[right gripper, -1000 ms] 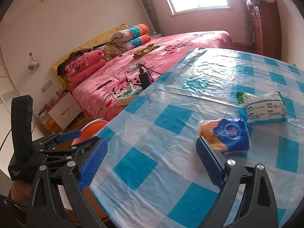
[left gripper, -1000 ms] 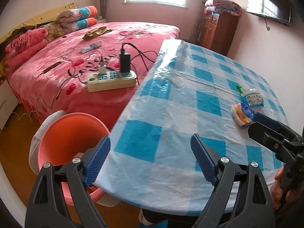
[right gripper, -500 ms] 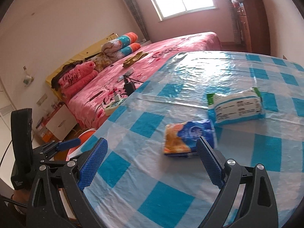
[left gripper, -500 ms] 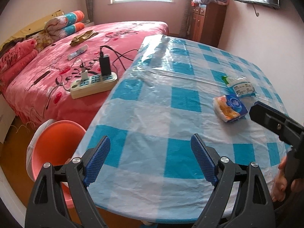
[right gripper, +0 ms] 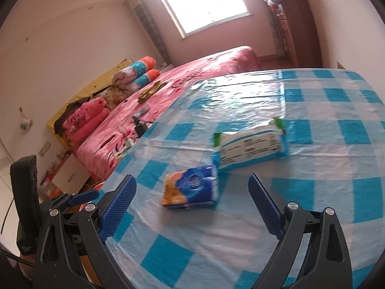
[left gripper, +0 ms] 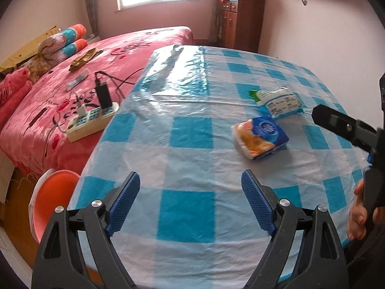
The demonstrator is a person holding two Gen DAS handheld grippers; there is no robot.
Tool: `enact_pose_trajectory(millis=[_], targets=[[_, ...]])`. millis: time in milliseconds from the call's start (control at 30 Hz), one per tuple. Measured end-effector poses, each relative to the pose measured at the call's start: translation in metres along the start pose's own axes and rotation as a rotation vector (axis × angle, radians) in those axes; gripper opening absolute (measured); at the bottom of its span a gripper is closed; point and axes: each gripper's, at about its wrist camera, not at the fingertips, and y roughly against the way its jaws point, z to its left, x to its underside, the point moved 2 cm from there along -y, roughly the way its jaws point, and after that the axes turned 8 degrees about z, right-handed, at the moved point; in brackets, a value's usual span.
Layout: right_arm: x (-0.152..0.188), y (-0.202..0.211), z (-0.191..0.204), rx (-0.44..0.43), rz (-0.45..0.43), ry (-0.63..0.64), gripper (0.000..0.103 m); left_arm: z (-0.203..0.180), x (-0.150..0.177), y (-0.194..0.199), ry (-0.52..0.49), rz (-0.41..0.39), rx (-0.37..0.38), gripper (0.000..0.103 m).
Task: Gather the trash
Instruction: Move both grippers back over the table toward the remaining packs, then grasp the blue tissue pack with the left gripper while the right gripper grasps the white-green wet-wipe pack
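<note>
Left wrist view: left gripper point(left gripper: 190, 202) at lower centre of the frame, its blue-padded fingers point(left gripper: 124, 202) spread wide with nothing between them, over a table point(left gripper: 187, 216) covered in a blue-and-white checked plastic cloth. Blue-and-orange tissue pack point(left gripper: 259, 137) lies right of centre on the cloth, well beyond the fingertips; white-and-blue wipes pack point(left gripper: 279, 101), with a green end, lies just behind it toward the upper right, whether touching cannot be told. Right gripper point(left gripper: 346, 127) enters from the right edge as a dark blurred shape, with part of a hand point(left gripper: 358, 214) below it. Orange bin point(left gripper: 53, 197) with a white liner stands on the floor at lower left, beside the table edge. Pink bed point(left gripper: 72, 91) fills the left of the frame and carries a white power strip point(left gripper: 91, 120) with a black charger plugged in. Wooden cabinet point(left gripper: 240, 21) at upper right. Right wrist view: right gripper point(right gripper: 192, 204) at lower centre, fingers point(right gripper: 264, 207) likewise wide apart and empty. Tissue pack point(right gripper: 192, 187) sits at centre frame between the two fingertips in the picture and slightly beyond them, untouched by either pad. Wipes pack point(right gripper: 250, 144) rests behind it toward the upper right, nearly meeting it at one corner. Left gripper point(right gripper: 72, 197) shows at the lower left edge.
</note>
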Motion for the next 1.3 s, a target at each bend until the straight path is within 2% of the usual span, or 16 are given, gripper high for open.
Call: enact_pose_trajectory(millis=[300, 633, 833, 1033, 1300], targets=[[-0.011, 0.019, -0.052, 0.045, -0.041, -0.111, 0.093, -0.039, -0.013, -0.008, -0.074, 0.010, 0.040, 0.087], [-0.015, 0.025, -0.099, 0.081, -0.041, -0.199, 0.093, -0.087, -0.029, -0.029, -0.146, 0.048, 0.074, 0.087], [-0.014, 0.018, -0.108, 0.081, -0.013, -0.203, 0.093, -0.095, -0.034, -0.049, -0.106, 0.099, 0.085, 0.087], [-0.014, 0.010, -0.107, 0.068, 0.010, -0.192, 0.093, -0.094, -0.044, -0.058, -0.049, 0.105, 0.104, 0.087], [-0.014, 0.001, -0.103, 0.063, 0.034, -0.165, 0.093, -0.099, -0.052, -0.065, -0.045, 0.117, 0.108, 0.090]])
